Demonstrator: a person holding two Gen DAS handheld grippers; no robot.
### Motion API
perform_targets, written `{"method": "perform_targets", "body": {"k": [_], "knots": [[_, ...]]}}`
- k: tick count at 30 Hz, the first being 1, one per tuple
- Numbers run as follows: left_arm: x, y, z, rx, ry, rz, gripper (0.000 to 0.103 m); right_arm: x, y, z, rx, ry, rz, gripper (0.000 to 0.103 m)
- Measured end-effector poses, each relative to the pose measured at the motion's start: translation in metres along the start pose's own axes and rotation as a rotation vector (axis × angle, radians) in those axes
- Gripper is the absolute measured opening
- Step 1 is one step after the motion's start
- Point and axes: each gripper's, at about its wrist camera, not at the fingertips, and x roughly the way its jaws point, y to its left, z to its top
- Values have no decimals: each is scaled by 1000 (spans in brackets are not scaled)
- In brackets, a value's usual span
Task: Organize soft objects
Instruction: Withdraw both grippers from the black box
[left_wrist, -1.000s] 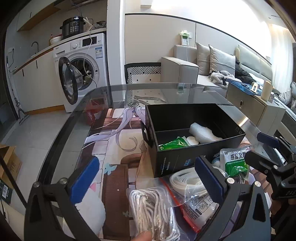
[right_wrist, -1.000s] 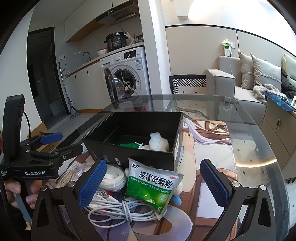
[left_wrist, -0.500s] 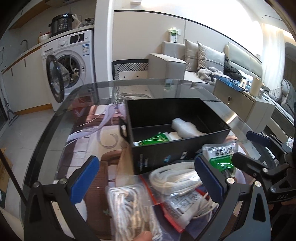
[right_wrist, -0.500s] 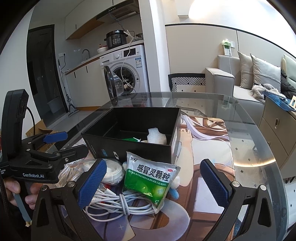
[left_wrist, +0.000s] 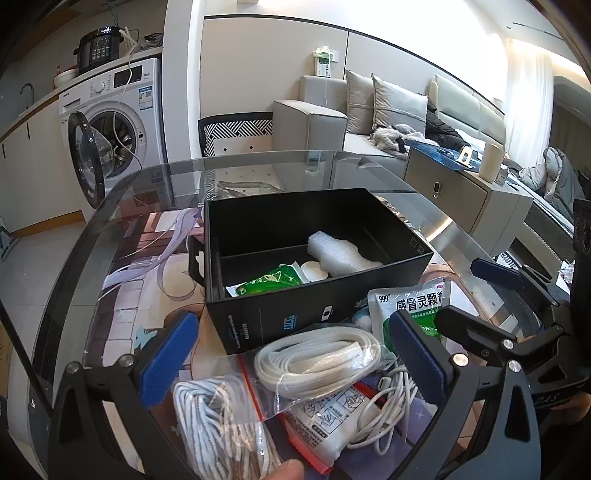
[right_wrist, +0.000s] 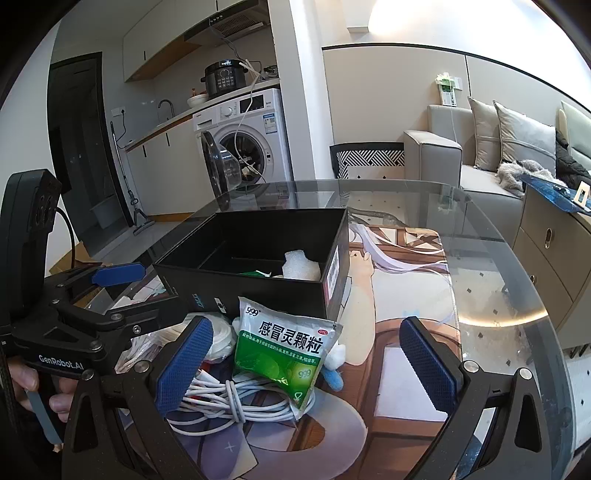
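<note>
Sorting partly done: box holds a few items, a pile waits outside it.

Glass table (right_wrist: 491, 266); black box (left_wrist: 314, 295) mid-table holds foam (left_wrist: 340, 253) and green packet (left_wrist: 269, 278). Before its near wall: cord bags (left_wrist: 317, 360), medicine sachet (right_wrist: 284, 350), cable (right_wrist: 236, 402). Left gripper (left_wrist: 295, 354) and right gripper (right_wrist: 306, 358) both spread apart, empty.

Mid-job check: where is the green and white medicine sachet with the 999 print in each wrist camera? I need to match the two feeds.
Left wrist view: the medicine sachet sits right of centre, before the box's near right corner, partly behind the right finger.
Right wrist view: the medicine sachet sits lower centre, lying on the coiled white cable.
Shared landmark: the black box, directly behind the sachet in both.
</note>
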Motion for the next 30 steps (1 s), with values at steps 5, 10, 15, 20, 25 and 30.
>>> {"method": "perform_targets", "body": {"k": [5, 10, 15, 20, 25, 30], "knots": [[5, -3, 3, 5, 8, -20, 103, -2, -4, 0, 5, -4, -9, 102], [9, -8, 5, 15, 19, -33, 103, -5, -9, 0, 12, -6, -18, 102], [10, -12, 5, 24, 24, -43, 103, -6, -12, 0, 18, -6, -26, 102], [11, -14, 4, 32, 29, -37, 103, -6, -12, 0, 17, -5, -26, 102], [7, -13, 2, 39, 26, -24, 103, -4, -12, 0, 14, -2, -21, 102], [3, -10, -1, 40, 22, -10, 103, -2, -8, 1, 6, 0, -15, 102]]}}
